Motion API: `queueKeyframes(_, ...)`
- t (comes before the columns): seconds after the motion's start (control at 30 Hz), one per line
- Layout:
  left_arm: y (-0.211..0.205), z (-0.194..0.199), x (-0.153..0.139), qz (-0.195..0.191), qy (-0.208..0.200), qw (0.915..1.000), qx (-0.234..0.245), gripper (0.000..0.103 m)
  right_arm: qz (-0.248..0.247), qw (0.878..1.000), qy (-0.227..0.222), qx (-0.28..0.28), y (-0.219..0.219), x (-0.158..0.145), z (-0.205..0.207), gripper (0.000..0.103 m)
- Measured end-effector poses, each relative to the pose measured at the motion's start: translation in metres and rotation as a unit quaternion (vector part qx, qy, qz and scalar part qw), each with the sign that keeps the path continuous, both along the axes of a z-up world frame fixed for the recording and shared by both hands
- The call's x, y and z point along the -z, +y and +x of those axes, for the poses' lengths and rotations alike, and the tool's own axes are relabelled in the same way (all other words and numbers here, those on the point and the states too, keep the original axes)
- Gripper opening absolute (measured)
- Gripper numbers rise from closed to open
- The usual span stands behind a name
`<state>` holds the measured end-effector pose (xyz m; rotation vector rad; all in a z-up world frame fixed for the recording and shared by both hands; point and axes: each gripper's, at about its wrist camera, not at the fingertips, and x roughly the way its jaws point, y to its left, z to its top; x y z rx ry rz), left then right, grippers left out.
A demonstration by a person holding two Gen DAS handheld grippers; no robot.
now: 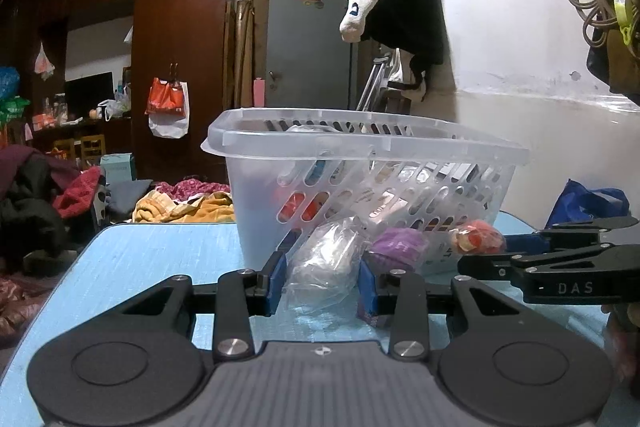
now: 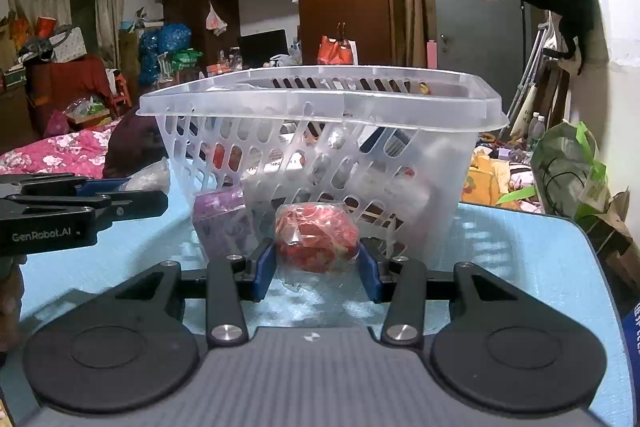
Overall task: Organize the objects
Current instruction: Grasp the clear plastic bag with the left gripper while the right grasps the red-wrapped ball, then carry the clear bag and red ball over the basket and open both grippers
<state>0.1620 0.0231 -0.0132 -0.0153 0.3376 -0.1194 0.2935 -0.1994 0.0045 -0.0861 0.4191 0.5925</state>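
Left gripper (image 1: 322, 277) clamped the clear packet (image 1: 324, 263); right gripper (image 2: 318, 259) clamped the red packet (image 2: 316, 241). Purple packet (image 2: 224, 223), at basket's (image 2: 320, 99) six o'clock, remained unstowed.

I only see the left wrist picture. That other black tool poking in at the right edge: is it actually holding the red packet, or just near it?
Observer: Holding it. In the right wrist view the right gripper has its jaws shut on the red packet in clear wrap, with a blue pad against each side.
Operator: What lies beyond that tool, off my picture?
Observer: A green plastic bag, past the far right edge of the light blue table.
Operator: Can you see my tool from there?
Observer: Yes. The left gripper, shut on the clear crinkly plastic bag, comes in from the left edge, with GenRobot.AI lettered on its side.
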Motion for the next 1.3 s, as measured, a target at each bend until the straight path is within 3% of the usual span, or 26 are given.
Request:
queueKeyframes(0.17, -0.002, -0.005, 0.0, 0.01, -0.013, 0.9999, 0.003, 0.042, 0.004, 1.0, -0.004, 0.0, -0.002, 0.001, -0.002, 0.048)
queueKeyframes(0.37, 0.005, -0.014, -0.001, -0.016, -0.032, 0.9993, 0.007, 0.042, 0.012, 1.0, -0.006, -0.005, -0.005, 0.0, -0.005, 0.048)
queueKeyframes(0.7, 0.003, -0.026, -0.005, -0.008, -0.062, 0.998, -0.002, 0.042, 0.042, 0.999, -0.019, 0.006, -0.015, -0.005, -0.02, 0.048)
queueKeyframes(0.8, 0.001, -0.044, -0.019, -0.029, -0.09, 0.9953, 0.019, 0.042, 0.071, 0.997, -0.033, 0.011, -0.03, -0.019, -0.041, 0.048)
queueKeyframes(0.97, -0.004, -0.054, -0.069, -0.039, -0.127, 0.9902, 0.043, 0.042, 0.093, 0.992, -0.085, 0.018, -0.047, -0.065, -0.069, 0.048)
queueKeyframes(1.07, -0.002, -0.027, -0.103, -0.058, -0.105, 0.9912, 0.056, 0.042, 0.08, 0.992, -0.098, 0.015, -0.039, -0.095, -0.057, 0.048)
queueKeyframes(1.2, -0.006, 0.026, -0.136, -0.042, -0.058, 0.997, 0.029, 0.042, 0.034, 0.993, -0.106, 0.028, -0.015, -0.127, -0.016, 0.048)
queueKeyframes(1.3, -0.004, 0.063, -0.144, -0.039, -0.013, 0.9992, 0.002, 0.042, 0.017, 0.996, -0.075, 0.04, -0.004, -0.134, 0.02, 0.048)
